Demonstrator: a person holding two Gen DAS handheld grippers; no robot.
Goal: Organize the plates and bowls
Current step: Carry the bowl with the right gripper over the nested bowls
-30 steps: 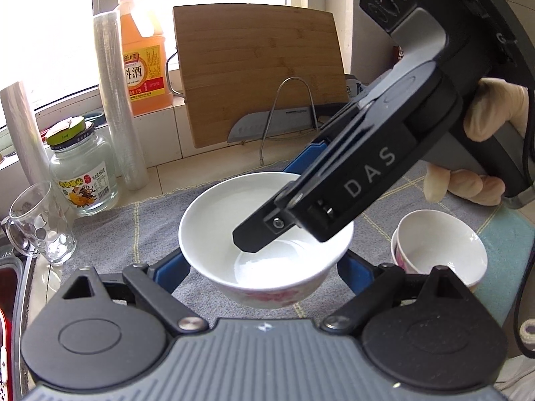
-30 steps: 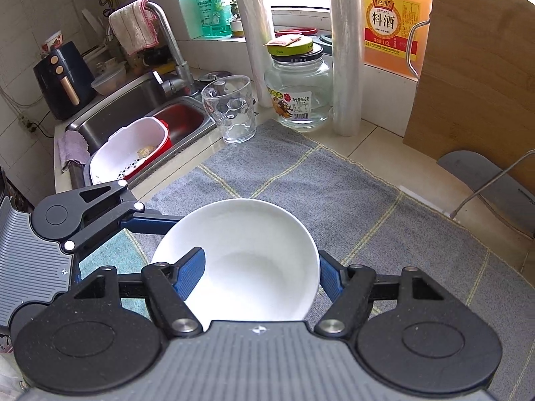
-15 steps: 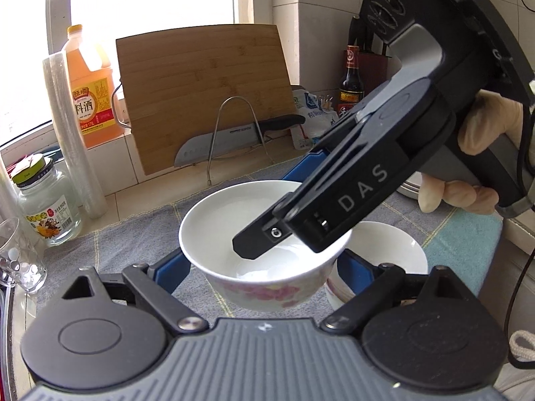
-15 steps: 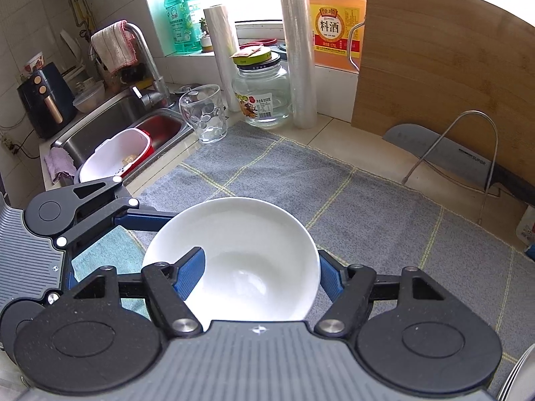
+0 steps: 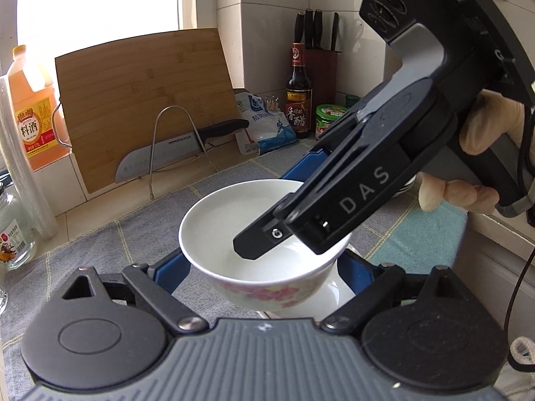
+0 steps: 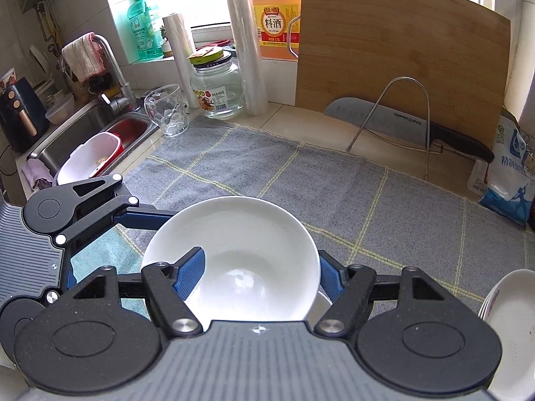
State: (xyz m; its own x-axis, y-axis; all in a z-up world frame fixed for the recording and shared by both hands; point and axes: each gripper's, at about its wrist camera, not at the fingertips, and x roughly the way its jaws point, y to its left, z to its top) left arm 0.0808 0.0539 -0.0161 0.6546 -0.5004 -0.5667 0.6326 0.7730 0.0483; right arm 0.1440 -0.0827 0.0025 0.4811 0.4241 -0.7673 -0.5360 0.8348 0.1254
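Counter clutter, right wrist view

We see bamboo cutting board at 1 o'clock w/ knife below it on wire rack; orange cooking-wine jug at 12; glass jar & glass cup approx 11; sink at 10; grey mat ctr.

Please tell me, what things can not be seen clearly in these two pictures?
- Second bowl, left wrist view: the held bowl covers nearly all of it.
- Held bowl's floral outside, right wrist view: only its inside faces the camera.
- Stacked dishes, right wrist view: cut by the right edge; count unclear.
- Jar, left wrist view: cut by the left edge.
- Sink contents, right wrist view: too small.
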